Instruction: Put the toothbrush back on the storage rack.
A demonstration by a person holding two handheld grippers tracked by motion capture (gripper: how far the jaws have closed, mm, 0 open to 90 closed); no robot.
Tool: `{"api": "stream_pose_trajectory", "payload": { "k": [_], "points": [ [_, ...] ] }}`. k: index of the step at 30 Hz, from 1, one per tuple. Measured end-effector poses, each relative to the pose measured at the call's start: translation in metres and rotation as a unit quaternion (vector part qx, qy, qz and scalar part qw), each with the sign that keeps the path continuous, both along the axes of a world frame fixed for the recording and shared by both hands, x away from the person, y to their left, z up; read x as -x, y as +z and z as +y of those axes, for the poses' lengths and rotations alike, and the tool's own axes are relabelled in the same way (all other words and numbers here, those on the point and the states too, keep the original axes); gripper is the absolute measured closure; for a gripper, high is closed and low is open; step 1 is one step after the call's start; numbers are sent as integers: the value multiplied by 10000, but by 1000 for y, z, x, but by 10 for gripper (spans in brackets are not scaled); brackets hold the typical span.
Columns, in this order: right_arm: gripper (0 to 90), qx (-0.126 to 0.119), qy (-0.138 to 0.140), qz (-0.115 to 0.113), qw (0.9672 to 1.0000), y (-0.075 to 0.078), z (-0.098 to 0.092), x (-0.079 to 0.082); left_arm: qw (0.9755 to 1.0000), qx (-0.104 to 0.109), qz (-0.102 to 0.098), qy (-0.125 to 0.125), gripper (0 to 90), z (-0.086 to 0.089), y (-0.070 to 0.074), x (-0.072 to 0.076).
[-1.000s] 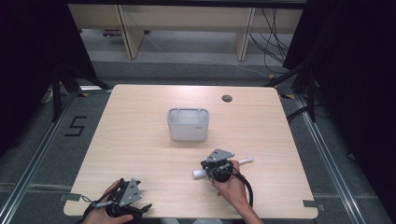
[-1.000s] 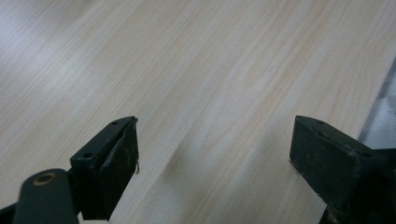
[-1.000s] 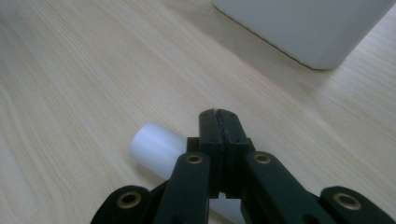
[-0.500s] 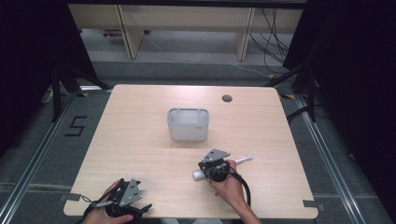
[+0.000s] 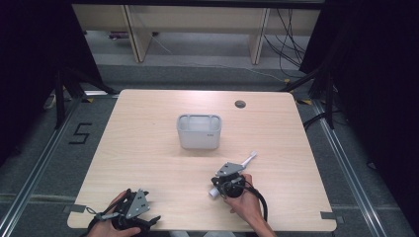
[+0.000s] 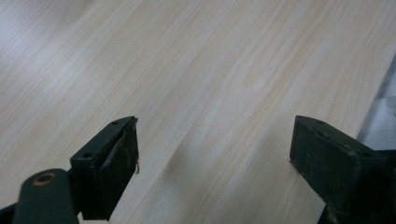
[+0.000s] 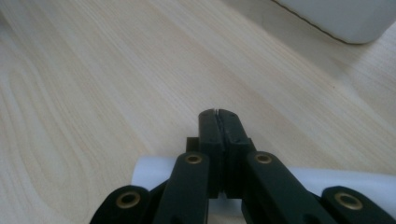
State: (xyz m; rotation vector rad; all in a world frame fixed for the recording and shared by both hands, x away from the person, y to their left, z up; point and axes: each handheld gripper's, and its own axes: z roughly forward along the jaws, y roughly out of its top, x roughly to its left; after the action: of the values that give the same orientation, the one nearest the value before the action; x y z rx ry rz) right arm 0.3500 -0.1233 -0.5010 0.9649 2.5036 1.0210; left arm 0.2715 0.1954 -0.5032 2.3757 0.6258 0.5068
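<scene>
Right gripper (image 7: 218,114) first: its jaws are pressed flat together, tip to tip. There's a hair of white at the very tips, but I can't tell whether that is anything pinched. The white tube-like thing (image 7: 152,171) lies crosswise under the linkage behind those tips, on the wood, not between the pads. So what has just changed? A second ago that white thing lay nearly level across the high view, with its thin end out toward 3 o'clock. Now it has swung round: the thin end points up toward 1 o'clock and the stubby end sits back at 7 o'clock, just beside the person's right hand (image 5: 243,200). The hand itself has drifted only a touch toward the near edge. My read is that the closed jaws have been nudging it around rather than lifting it, lining it up for a cleaner pick, and the grab itself is not yet made. Over to the left gripper (image 6: 215,144): jaws wide apart over bare wood, nothing between them, parked near the front edge at 7 o'clock of the surface (image 5: 148,128). Further out, the pale bin (image 5: 199,140) stands upright at the middle, at 11 o'clock from the right gripper and well apart from the white thing, the likely place for it to go.
</scene>
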Motion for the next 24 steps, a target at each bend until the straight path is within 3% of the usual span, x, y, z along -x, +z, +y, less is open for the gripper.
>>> {"api": "stream_pose_trajectory", "payload": {
  "k": [2, 3, 4, 5, 6, 7, 8, 9, 10, 13, 14, 15, 19, 20, 21, 22, 23, 24],
  "points": [
    [894, 16, 82, 52, 10000, 1, -3, 2, 9999, -134, 16, -84, 153, 1, 1, 0],
    [893, -48, -38, 61, 10000, 0, -2, 5, 10000, -25, 8, -21, 152, 0, 0, 0],
    [893, 11, 41, 123, 9999, 2, -4, 6, 10000, -11, 3, -1, 152, 0, 0, 0],
    [893, -17, 95, -1, 10000, 0, -4, 6, 10000, -30, 4, -6, 153, 0, 0, 0],
    [893, 0, 50, 155, 9999, 2, -5, 8, 10000, -23, 2, -5, 153, 0, 0, 0],
    [893, -41, 23, 54, 10000, 0, -5, 9, 10000, -24, 2, -9, 153, 0, 0, 0],
    [892, -41, 3, 107, 9999, 0, -5, 10, 10000, -78, 11, -43, 153, 1, 1, 0],
    [892, 16, 195, 84, 9998, 1, -7, 9, 10000, -22, 7, -2, 152, 1, 0, 0],
    [891, -15, 90, 130, 9999, 1, -7, 11, 10000, 20, 20, 11, 153, 0, 0, 0],
    [889, -49, 135, 23, 9999, 0, -11, 12, 9999, -88, 17, -56, 153, 1, 1, 0],
    [889, -31, 80, 140, 9999, 1, -12, 14, 10000, -52, 28, -39, 152, 1, 0, 0],
    [889, -37, 120, 106, 9999, 1, -14, 14, 9999, -134, 42, -83, 152, 1, 1, 0],
    [887, -22, 139, 164, 9998, 2, -17, 18, 9999, -129, 40, -87, 152, 1, 1, 0],
    [888, -62, 153, 46, 9999, 1, -17, 18, 9999, -131, 43, -83, 153, 1, 1, 0],
    [887, -38, 38, 270, 9996, 3, -18, 22, 10000, 12, 27, 10, 153, 0, -1, 0],
    [887, -44, 70, 222, 9997, 2, -19, 22, 10000, 22, 23, 11, 152, 0, -1, 0],
    [887, -32, 89, 99, 9999, 1, -20, 22, 9998, -151, 26, -90, 152, 2, 1, 0],
    [886, -2, 95, 175, 9998, 3, -21, 24, 9999, -107, 36, -76, 153, 1, 1, 0]
  ]
}}
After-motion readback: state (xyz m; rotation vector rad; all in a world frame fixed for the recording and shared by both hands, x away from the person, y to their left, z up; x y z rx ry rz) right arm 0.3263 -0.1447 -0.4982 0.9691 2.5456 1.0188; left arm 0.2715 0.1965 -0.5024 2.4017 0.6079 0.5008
